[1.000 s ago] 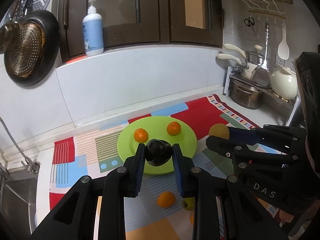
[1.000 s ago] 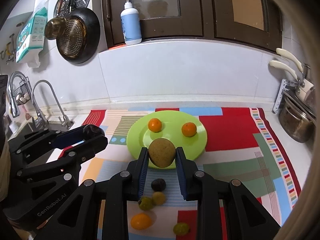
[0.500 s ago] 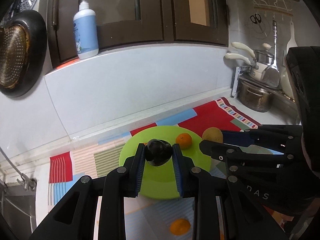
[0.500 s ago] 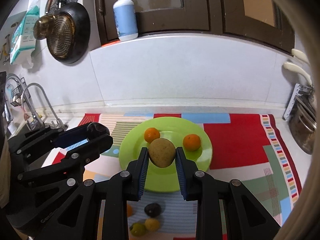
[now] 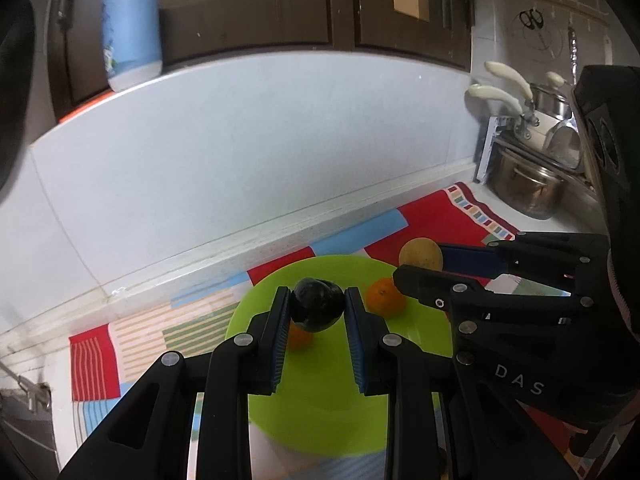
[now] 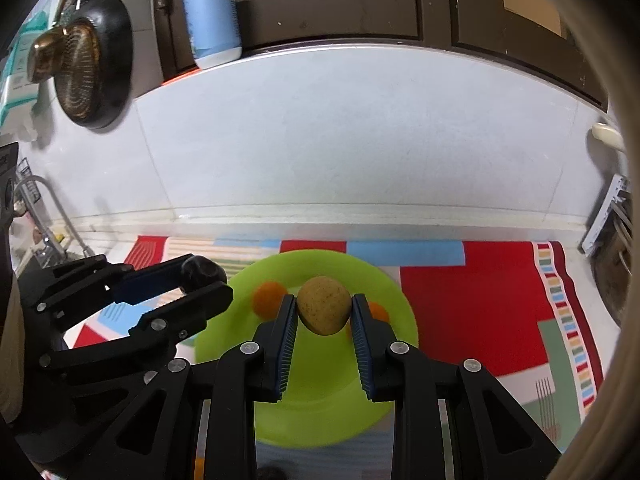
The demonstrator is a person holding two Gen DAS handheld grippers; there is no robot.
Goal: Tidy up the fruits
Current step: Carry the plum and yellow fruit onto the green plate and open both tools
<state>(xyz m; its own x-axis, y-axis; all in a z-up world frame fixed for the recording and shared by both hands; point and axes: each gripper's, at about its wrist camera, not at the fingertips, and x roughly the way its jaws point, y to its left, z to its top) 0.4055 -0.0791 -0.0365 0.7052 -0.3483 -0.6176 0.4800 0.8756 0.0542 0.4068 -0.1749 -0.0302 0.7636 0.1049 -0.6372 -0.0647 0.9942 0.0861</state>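
The dark fruit (image 5: 317,309) sits pinched between the blue pads of the left gripper (image 5: 316,312), held in the air above the green plate (image 5: 320,412). The brown fruit (image 6: 323,310) is clamped the same way in the right gripper (image 6: 323,314), also over the plate. Both tools have their jaws closed only as far as the fruit between them allows, each fruit gripped at its sides near the fingertips.

The two grippers reach forward side by side toward the far wall, the left one on the plate's left half and the right one angled in from the right. From the left wrist view, the right gripper (image 5: 420,266) crosses the right side of the frame with its tips over the plate's far right rim. From the right wrist view, the left gripper (image 6: 200,276) enters from the left, its tips above the plate's left rim.

Two oranges lie on the far part of the plate: one (image 5: 385,297) just right of the dark fruit, another (image 6: 269,299) partly hidden behind the fingers. The near half of the plate is bare green. The plate rests on a colourful mat (image 6: 460,292), which runs right toward a steel pot (image 5: 524,190).
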